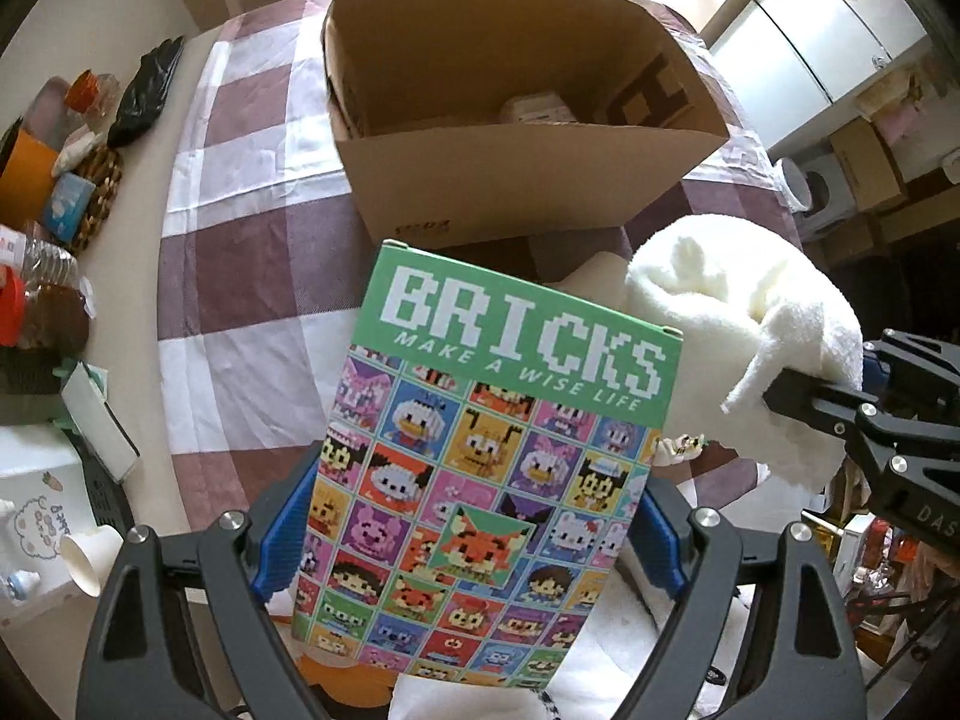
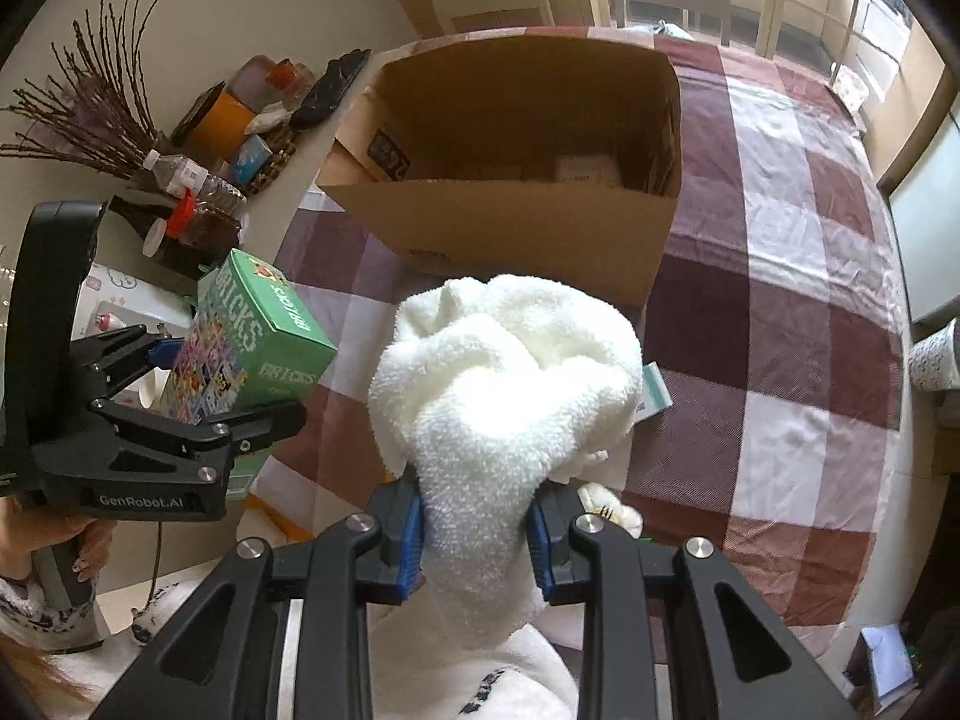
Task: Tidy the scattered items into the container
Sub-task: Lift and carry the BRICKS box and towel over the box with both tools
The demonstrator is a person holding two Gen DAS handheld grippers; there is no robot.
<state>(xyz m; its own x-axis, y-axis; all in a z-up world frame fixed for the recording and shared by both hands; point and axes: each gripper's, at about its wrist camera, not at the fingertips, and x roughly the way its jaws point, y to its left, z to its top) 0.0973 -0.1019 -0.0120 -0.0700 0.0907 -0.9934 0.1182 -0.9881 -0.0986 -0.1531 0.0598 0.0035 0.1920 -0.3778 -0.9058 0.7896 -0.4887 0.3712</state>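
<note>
Brick box [image 1: 486,480]: held above the checked cloth [image 1: 252,276] on the surface, long axis running away from the left camera, the green "BRICKS" end pointing toward the carton [image 1: 528,180]; printed face up toward the camera. In the right view the same box [image 2: 252,342] is tilted, one short end facing the right camera.

Towel [image 2: 504,396]: white, bunched, lifted off the cloth just in front of the carton; its loose end hangs back between the right pads. In the left view it [image 1: 738,312] lies to the right of the brick box, apart from it.

Carton: open-topped, standing upright on the cloth beyond both held things. Inside, a pale packet [image 1: 534,105] rests on the bottom; the rest of its contents cannot be made out.

Left tongs [image 1: 474,546]: spread wide, blue pads clamped on the two long sides of the brick box.

Right tongs [image 2: 477,531]: nearly closed, pinching the towel.
</note>
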